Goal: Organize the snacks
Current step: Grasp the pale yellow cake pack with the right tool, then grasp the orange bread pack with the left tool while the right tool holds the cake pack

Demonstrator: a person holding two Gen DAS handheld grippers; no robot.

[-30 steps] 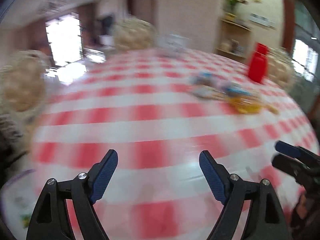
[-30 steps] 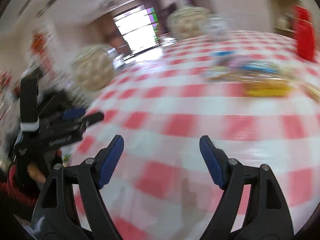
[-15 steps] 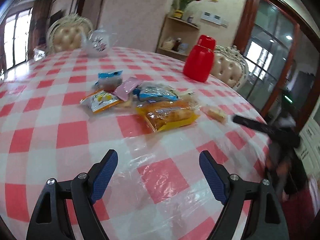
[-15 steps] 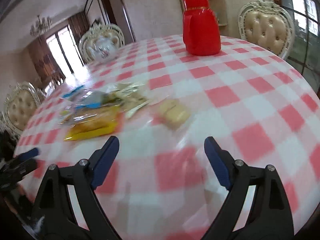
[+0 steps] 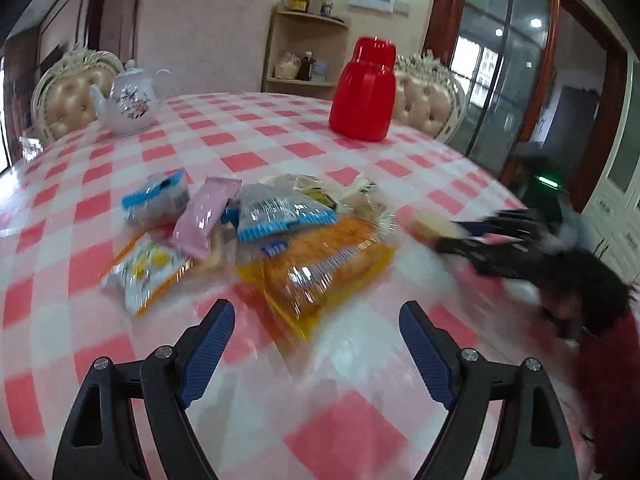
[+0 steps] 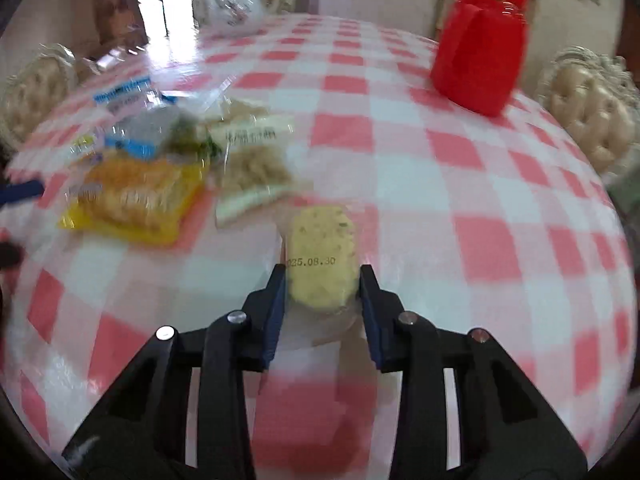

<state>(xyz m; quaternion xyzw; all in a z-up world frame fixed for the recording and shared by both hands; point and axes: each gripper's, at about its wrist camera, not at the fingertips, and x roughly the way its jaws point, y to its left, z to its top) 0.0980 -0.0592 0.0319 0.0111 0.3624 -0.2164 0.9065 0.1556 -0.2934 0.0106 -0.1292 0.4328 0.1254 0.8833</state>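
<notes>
A pile of snack packets lies on the red-checked tablecloth: a large yellow packet, a blue-trimmed packet, a pink packet and a white-and-orange packet. My left gripper hangs open just before the yellow packet, with nothing between its fingers. To the right of the pile lies a small yellow cake in clear wrap. My right gripper is closing on it, its pads against the cake's two sides. In the left wrist view the right gripper shows as a blur.
A red jug stands at the back of the table and a white flowered teapot at the back left. Padded chairs ring the table. The table's edge curves close on the right, near a person's red sleeve.
Both grippers swung across the table to the snack pile. The right gripper came down over the yellow cake and its jaws drew in around it. The left stayed open.
</notes>
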